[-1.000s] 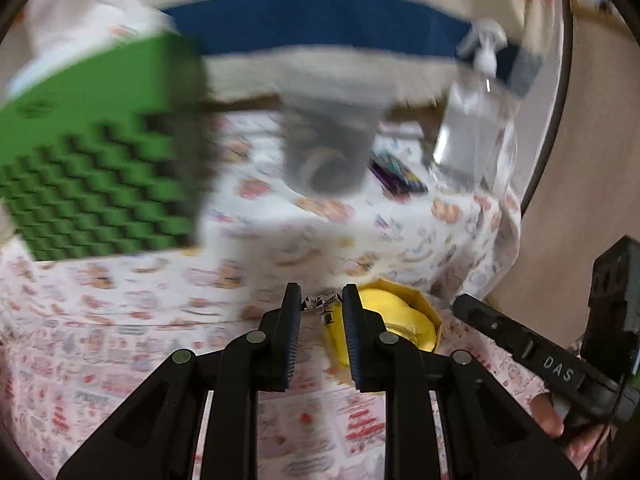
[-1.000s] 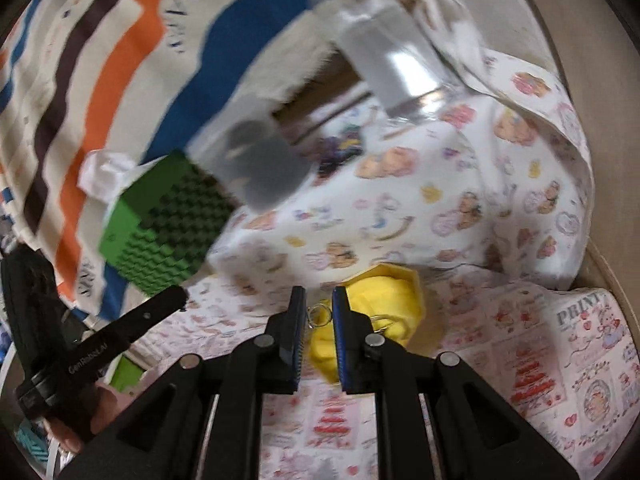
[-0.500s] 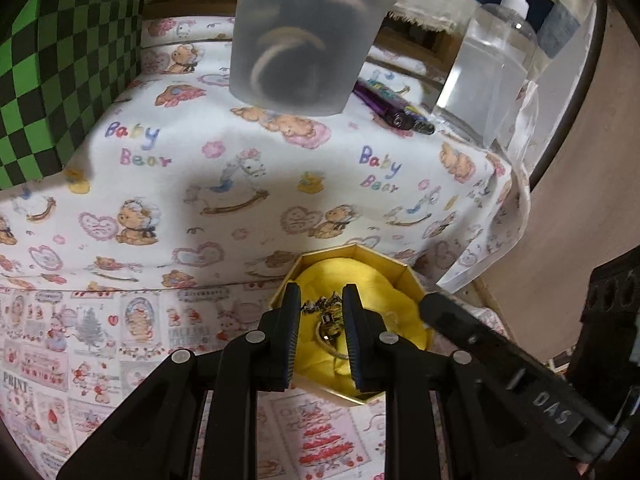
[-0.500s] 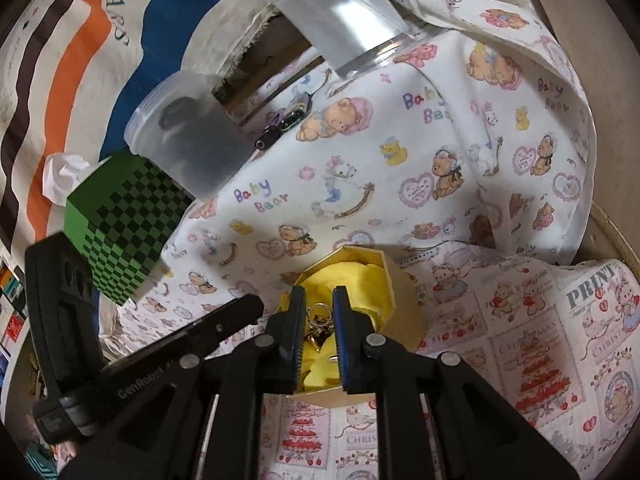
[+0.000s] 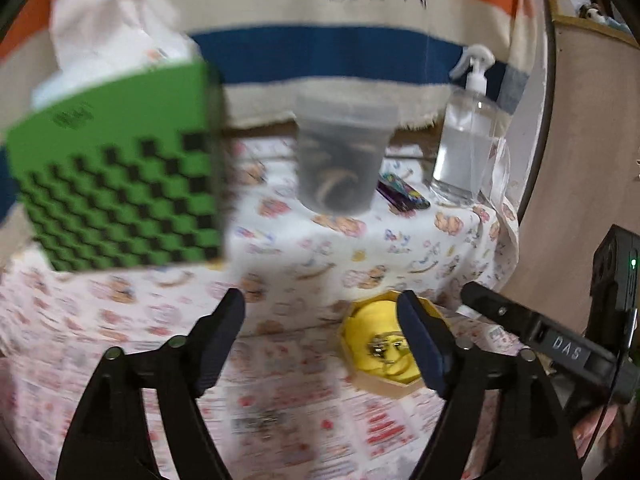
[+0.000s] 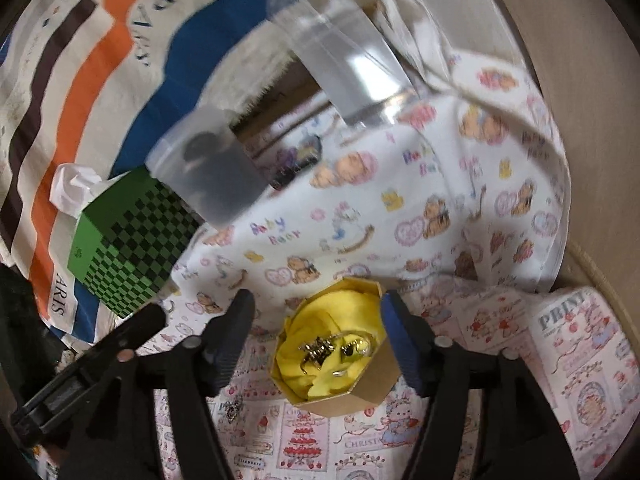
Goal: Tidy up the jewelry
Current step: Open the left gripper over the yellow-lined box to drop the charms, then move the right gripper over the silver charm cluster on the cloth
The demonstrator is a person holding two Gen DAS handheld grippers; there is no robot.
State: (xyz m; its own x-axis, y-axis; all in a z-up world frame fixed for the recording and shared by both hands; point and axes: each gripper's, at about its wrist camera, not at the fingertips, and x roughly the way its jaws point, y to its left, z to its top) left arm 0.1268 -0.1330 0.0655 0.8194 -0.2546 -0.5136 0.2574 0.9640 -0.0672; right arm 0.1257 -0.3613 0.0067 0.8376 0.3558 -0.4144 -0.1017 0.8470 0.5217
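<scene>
A small octagonal box point(image 6: 360, 396) with a yellow lining sits on the printed cloth. Several gold jewelry pieces point(image 6: 320, 350) lie on the lining. My right gripper point(image 6: 318, 322) hovers just in front of the box, its jaws opening, and the pads touch nothing. In the left wrist view the box point(image 5: 360, 376) lies at lower right, with jewelry point(image 5: 386, 350) in it, partly behind my right finger. My left gripper point(image 5: 320, 324) is to the left of it, jaws opening with nothing between them. One small ornament point(image 6: 234, 406) lies loose on the cloth.
A green chequered box point(image 5: 120, 192) stands at the back left. Beside it are a translucent cup point(image 5: 340, 168), some pens point(image 5: 404, 194) and a clear spray bottle point(image 5: 466, 140). A striped towel point(image 5: 320, 52) hangs behind. A beige wall point(image 6: 580, 80) closes the right side.
Both grippers were shut on jewelry pieces over the box; both now stand open and the pieces lie on the yellow lining. The left gripper has drawn back and left.
</scene>
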